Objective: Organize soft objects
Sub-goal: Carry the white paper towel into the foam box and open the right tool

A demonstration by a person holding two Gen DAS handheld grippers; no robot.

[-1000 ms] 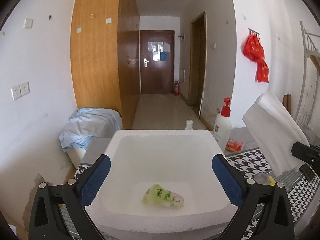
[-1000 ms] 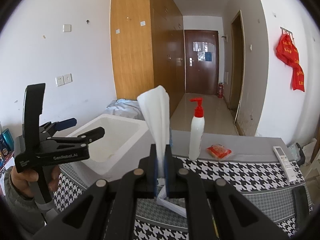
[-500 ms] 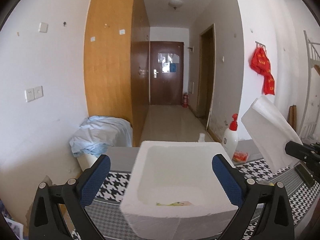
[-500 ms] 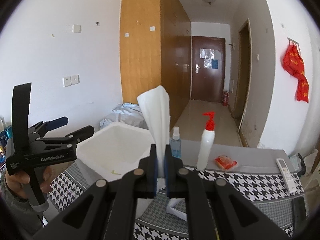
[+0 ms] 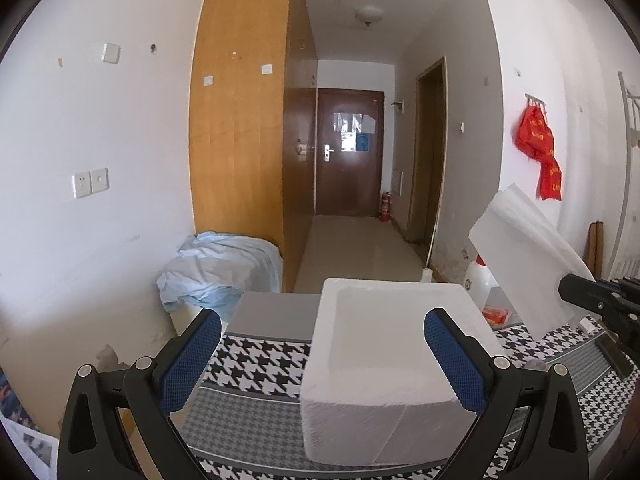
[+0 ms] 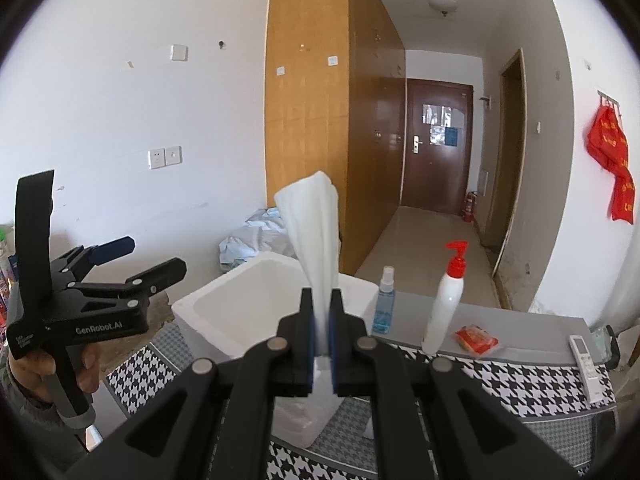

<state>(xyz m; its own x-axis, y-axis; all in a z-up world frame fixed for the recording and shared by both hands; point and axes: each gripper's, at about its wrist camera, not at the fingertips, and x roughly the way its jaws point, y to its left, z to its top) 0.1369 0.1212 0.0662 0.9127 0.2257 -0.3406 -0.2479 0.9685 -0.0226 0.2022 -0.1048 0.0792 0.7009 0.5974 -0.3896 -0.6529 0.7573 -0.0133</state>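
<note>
A white foam box (image 5: pixel 384 364) stands on the houndstooth-covered table (image 5: pixel 260 356); it also shows in the right wrist view (image 6: pixel 240 312). Its inside is hidden from the left wrist view. My left gripper (image 5: pixel 322 356) is open and empty, held back from the box's near-left side; it shows in the right wrist view (image 6: pixel 132 264). My right gripper (image 6: pixel 322 334) is shut on a white folded cloth (image 6: pixel 316 236), which stands up above the box's near corner. The cloth shows at the right in the left wrist view (image 5: pixel 524 256).
A blue spray bottle (image 6: pixel 385 300), a white pump bottle with red top (image 6: pixel 444 304), a red packet (image 6: pixel 476 338) and a remote (image 6: pixel 584 360) lie on the table behind and right of the box. A light blue bundle (image 5: pixel 220 268) lies beyond the table's left end.
My left gripper has pulled back and lowered from over the box, so the green packet inside is no longer in view. My right gripper still holds the cloth and has drawn back slightly.
</note>
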